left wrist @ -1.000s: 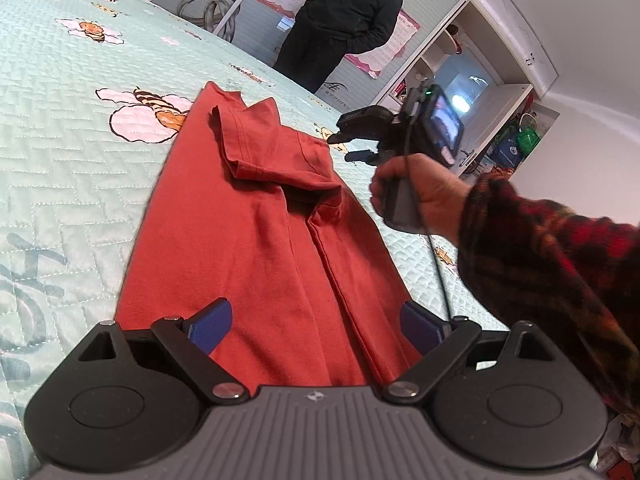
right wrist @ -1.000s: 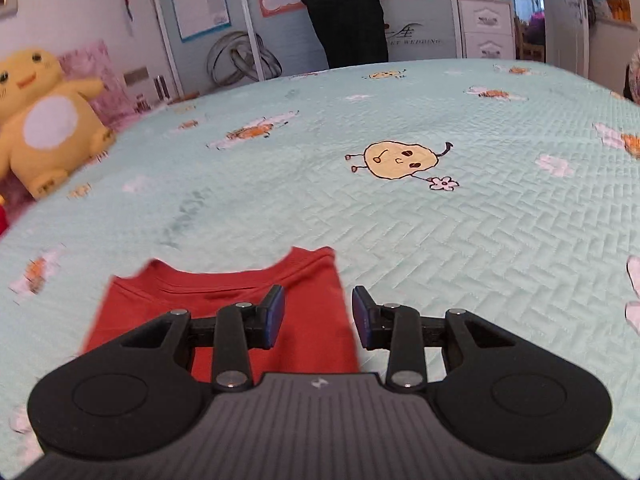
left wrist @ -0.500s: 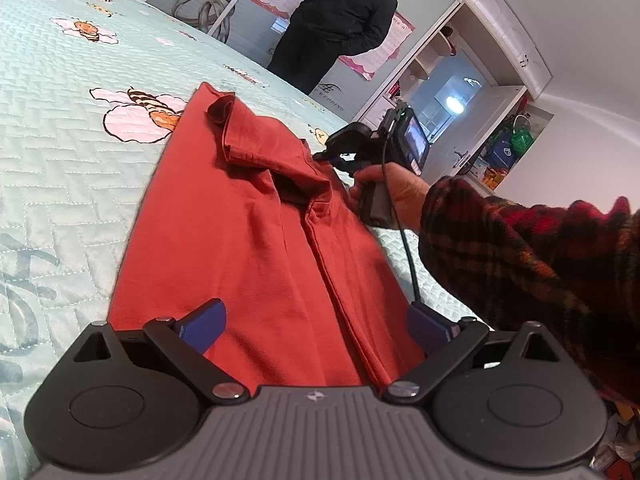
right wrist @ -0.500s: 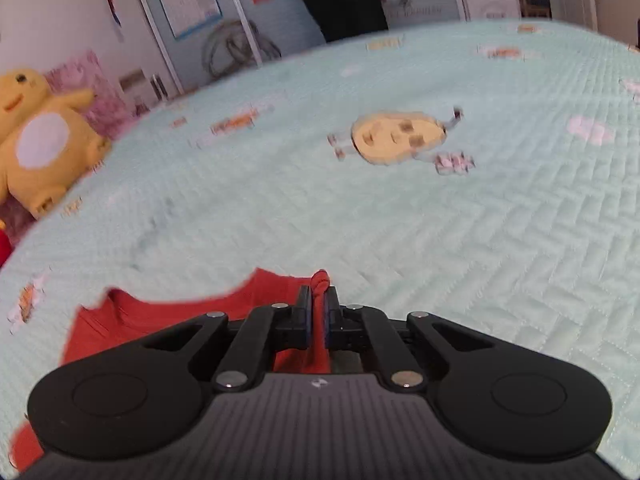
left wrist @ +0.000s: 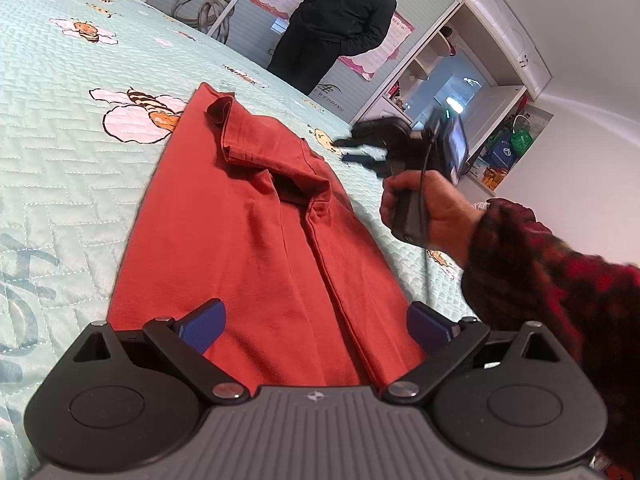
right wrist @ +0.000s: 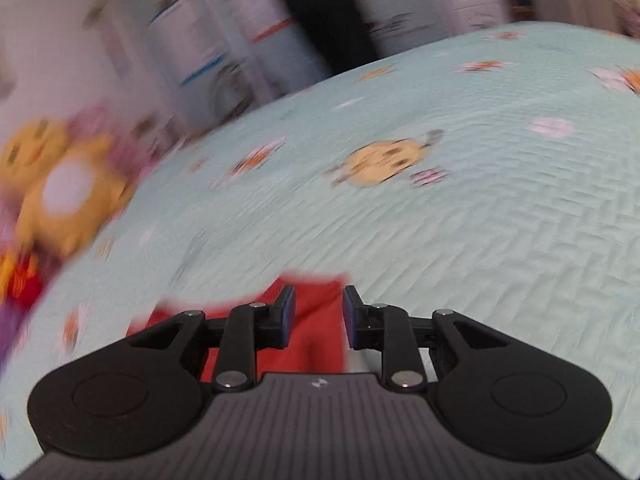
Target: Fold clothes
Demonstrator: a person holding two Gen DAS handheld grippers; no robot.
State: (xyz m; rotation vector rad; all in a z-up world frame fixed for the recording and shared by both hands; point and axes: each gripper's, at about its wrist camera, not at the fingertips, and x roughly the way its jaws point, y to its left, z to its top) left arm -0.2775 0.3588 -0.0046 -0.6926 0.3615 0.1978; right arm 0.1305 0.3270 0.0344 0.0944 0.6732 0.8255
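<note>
Red cotton, the shirt [left wrist: 256,240] lies flat on the quilted bedspread [left wrist: 60,184], already narrowed into a long strip, with both sides folded inward and one sleeve [left wrist: 260,152] doubled back on top near the collar end. The left gripper [left wrist: 316,326] waits over the hem end, its blue pads spread wide on either side of the strip and closing on nothing. The right gripper [right wrist: 319,316] has just been opening; cloth shows in the gap between its pads, but it seems they no longer press it, though this view is blurred. In the left wrist view this gripper hangs above the bedspread just beside the collar end, off the strip's right edge. The risk I see is there: the folded sleeve stands up loosely, so a quick sweep of the right hand [left wrist: 428,212] could catch it and pull the side fold open. Also, if only one layer is taken at the hem, the next fold could drag the layers apart and leave the strip crooked.
</note>
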